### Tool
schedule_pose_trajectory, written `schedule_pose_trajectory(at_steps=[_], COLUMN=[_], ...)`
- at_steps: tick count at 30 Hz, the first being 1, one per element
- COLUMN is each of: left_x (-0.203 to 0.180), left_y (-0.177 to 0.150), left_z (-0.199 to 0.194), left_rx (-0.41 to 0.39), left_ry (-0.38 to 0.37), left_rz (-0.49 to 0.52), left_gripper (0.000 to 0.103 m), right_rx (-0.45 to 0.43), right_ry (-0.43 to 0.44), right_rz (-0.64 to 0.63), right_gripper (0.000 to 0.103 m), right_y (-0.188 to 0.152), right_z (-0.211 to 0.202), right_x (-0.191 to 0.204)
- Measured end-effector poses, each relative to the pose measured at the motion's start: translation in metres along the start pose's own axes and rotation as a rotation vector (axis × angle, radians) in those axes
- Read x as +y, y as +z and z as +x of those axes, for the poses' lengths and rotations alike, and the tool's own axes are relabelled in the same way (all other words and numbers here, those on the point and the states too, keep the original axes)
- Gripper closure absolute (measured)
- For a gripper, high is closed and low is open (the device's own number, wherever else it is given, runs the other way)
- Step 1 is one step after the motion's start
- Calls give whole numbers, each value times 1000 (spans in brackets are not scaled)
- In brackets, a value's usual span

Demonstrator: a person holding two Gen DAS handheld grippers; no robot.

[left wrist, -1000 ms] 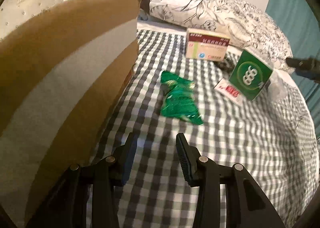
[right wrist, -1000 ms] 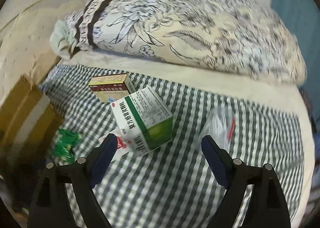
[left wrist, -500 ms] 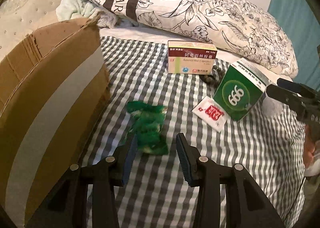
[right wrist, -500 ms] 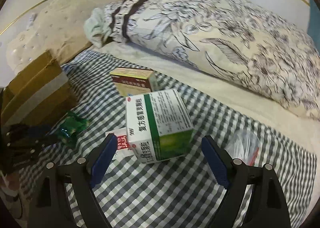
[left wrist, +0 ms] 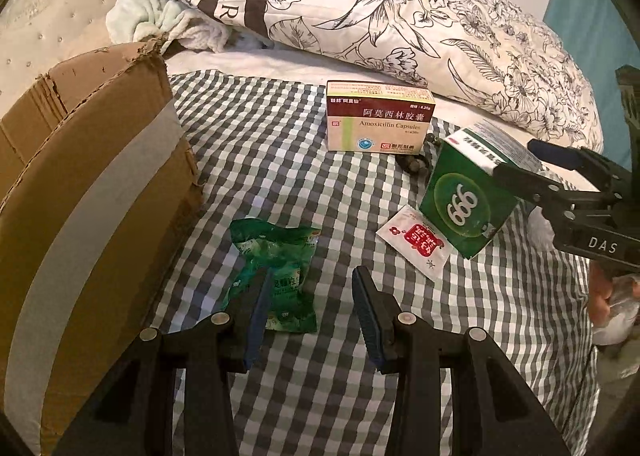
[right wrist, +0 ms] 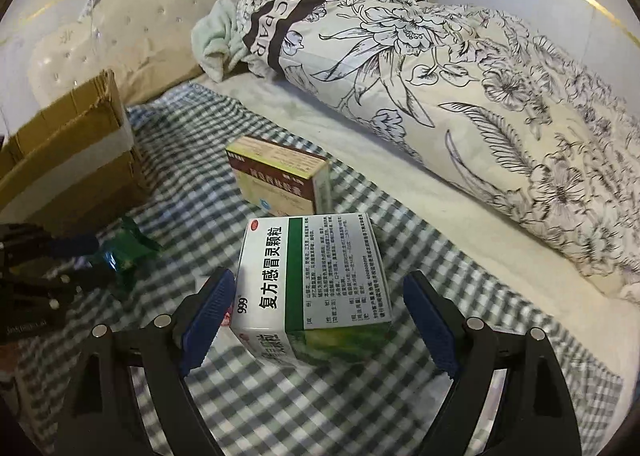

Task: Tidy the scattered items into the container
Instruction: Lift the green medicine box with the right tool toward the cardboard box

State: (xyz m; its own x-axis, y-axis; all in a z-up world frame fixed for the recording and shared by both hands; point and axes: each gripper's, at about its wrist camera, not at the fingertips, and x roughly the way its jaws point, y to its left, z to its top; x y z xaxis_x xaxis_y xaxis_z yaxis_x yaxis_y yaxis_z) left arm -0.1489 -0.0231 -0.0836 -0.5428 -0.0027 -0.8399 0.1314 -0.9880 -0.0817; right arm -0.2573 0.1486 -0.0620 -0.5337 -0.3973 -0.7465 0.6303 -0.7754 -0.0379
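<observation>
Your right gripper (right wrist: 316, 316) had its fingers spread wide around the green medicine box (right wrist: 310, 284), not yet pressing it. Your left gripper (left wrist: 310, 304) stood part-open, empty, the green packet (left wrist: 274, 276) under its left finger. The cardboard box (left wrist: 92, 183) lay further left.

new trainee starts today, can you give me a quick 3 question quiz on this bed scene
1. True or false: the right gripper is already clamped on the green and white box.
2. Multiple choice: what lies just ahead of the left gripper? A) the red and cream box B) the green packet C) the white sachet
3. Fill in: the white sachet lies partly under the ____.

Key
1. False: its jaws stand wide on either side of the box, with a gap on the right.
2. B, the green packet; the red and cream box is farther off, near the pillow.
3. green and white box
</observation>
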Motion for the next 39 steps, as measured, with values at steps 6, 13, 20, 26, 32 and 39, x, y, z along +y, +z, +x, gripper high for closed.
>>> schedule_pose_trajectory(at_steps=[6, 13, 20, 26, 32, 39], left_x=[2, 8, 16, 22, 25, 19], left_y=[-1, -5, -6, -9, -13, -15], left_z=[3, 4, 0, -6, -18, -53], left_rx=[10, 20, 21, 19, 3, -53], left_ry=[6, 14, 18, 19, 13, -27], left_rz=[-1, -14, -28, -32, -36, -14], left_gripper=[60, 60, 60, 60, 60, 60], right_rx=[17, -68, -45, -23, -121, -212], right_ry=[36, -225, -346, -284, -263, -229], right_rz=[-4, -175, -179, -24, 74, 183], right_gripper=[13, 6, 5, 12, 16, 17], right_y=[-3, -10, -9, 2, -12, -33], right_z=[6, -2, 35, 40, -21, -112], right_x=[24, 69, 60, 29, 41, 80])
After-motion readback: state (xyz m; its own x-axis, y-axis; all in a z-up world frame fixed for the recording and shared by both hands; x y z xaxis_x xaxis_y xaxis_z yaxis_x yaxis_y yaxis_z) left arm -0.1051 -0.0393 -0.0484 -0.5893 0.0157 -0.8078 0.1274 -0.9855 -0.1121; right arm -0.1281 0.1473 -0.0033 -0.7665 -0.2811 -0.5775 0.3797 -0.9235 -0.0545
